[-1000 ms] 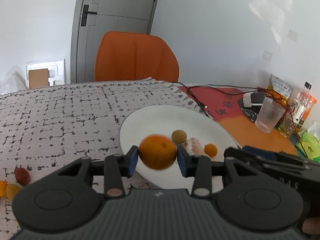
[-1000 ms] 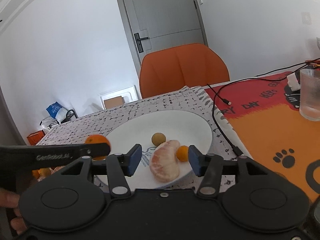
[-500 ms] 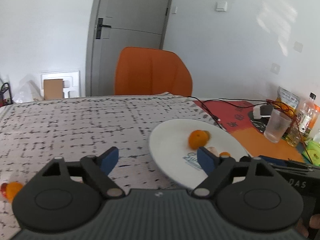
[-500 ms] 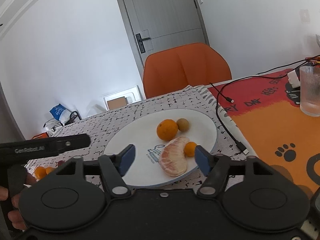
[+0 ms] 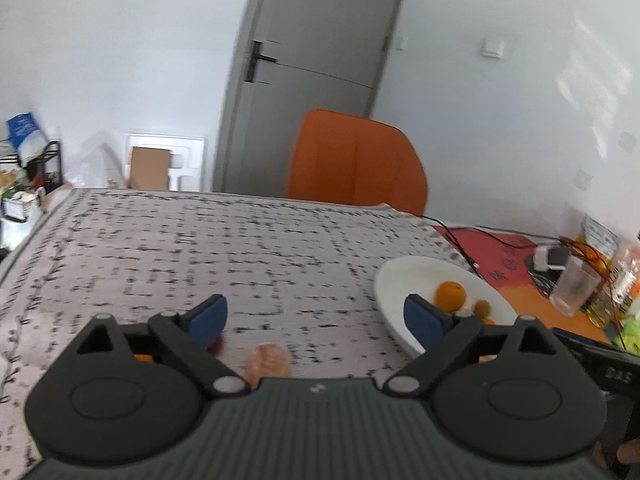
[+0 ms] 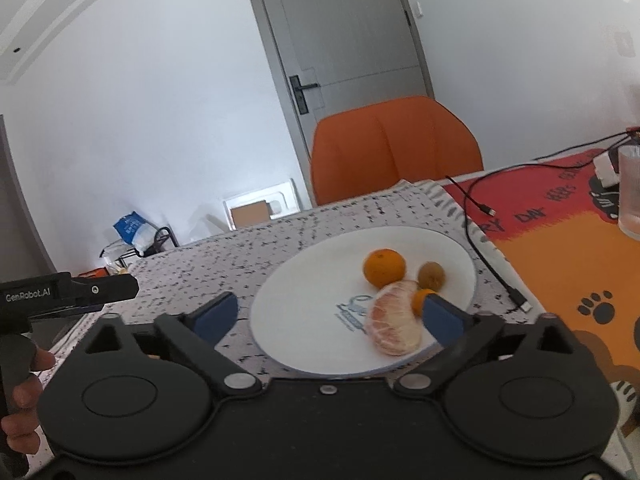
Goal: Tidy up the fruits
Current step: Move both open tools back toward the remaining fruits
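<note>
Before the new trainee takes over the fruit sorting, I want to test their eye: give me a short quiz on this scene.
1. True or false: the right gripper is shut on the peeled citrus piece.
2. How many fruits lie on the white plate?
3. Which fruit touches the peeled piece: A) the orange, B) the small orange fruit, C) the brown fruit?

Key: 1 false, the jaws stand open. 2 four. 3 B.
</note>
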A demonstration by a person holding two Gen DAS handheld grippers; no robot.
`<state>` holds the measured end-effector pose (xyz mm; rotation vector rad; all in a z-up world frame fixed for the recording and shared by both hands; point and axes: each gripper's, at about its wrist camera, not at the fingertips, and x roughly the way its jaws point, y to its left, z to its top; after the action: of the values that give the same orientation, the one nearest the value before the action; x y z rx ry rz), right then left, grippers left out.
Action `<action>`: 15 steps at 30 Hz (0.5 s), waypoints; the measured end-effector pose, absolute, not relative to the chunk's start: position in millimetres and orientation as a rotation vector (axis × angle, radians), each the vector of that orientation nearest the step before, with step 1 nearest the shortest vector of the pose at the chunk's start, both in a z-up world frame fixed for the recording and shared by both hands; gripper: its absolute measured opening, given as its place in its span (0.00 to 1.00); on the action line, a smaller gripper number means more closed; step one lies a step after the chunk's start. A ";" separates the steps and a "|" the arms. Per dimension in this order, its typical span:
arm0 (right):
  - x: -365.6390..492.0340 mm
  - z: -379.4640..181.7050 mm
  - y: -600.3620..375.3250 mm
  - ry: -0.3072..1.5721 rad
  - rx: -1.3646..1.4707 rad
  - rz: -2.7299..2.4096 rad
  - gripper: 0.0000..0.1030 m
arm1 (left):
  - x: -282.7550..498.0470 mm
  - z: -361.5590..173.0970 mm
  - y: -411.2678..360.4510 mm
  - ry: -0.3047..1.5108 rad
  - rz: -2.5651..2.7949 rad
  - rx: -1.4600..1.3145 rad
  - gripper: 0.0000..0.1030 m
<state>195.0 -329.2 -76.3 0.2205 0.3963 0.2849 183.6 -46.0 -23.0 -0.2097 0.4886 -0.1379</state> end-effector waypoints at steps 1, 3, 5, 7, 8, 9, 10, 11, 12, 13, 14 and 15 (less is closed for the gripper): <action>194.4 -75.6 -326.8 0.394 0.221 0.294 1.00 | 181.8 -22.6 -41.7 0.485 -0.123 -0.216 0.95; 193.6 -74.4 -322.1 0.394 0.216 0.306 1.00 | 178.4 -21.3 -33.0 0.480 -0.091 -0.227 0.97; 192.6 -73.4 -317.4 0.393 0.205 0.316 1.00 | 174.8 -19.4 -25.8 0.475 -0.068 -0.236 0.98; 191.0 -71.7 -312.6 0.390 0.198 0.330 1.00 | 170.7 -16.5 -19.0 0.473 -0.053 -0.240 0.99; 189.3 -70.2 -310.7 0.387 0.198 0.335 1.00 | 168.3 -14.6 -14.7 0.472 -0.050 -0.243 0.99; 188.5 -69.4 -309.1 0.384 0.198 0.339 1.00 | 165.7 -12.8 -10.7 0.469 -0.044 -0.246 0.99; 187.8 -68.6 -307.5 0.381 0.200 0.344 1.00 | 162.2 -11.5 -7.1 0.466 -0.035 -0.249 1.00; 186.4 -68.1 -305.6 0.381 0.201 0.347 1.00 | 160.0 -9.5 -4.8 0.462 -0.026 -0.249 1.00; 185.9 -67.6 -303.9 0.382 0.202 0.350 1.00 | 157.0 -8.2 -1.3 0.459 -0.019 -0.246 1.00; 185.5 -67.2 -301.8 0.383 0.201 0.355 1.00 | 154.1 -7.1 1.0 0.459 -0.010 -0.240 1.00; 184.8 -67.2 -300.0 0.384 0.201 0.359 1.00 | 150.8 -6.6 3.4 0.459 -0.001 -0.234 1.00; 183.6 -66.7 -297.9 0.385 0.200 0.363 1.00 | 147.7 -5.9 6.3 0.460 0.005 -0.231 1.00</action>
<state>183.6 -297.9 -66.7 0.1999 0.3849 0.3626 147.7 6.3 -5.9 -0.2308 0.4598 0.0047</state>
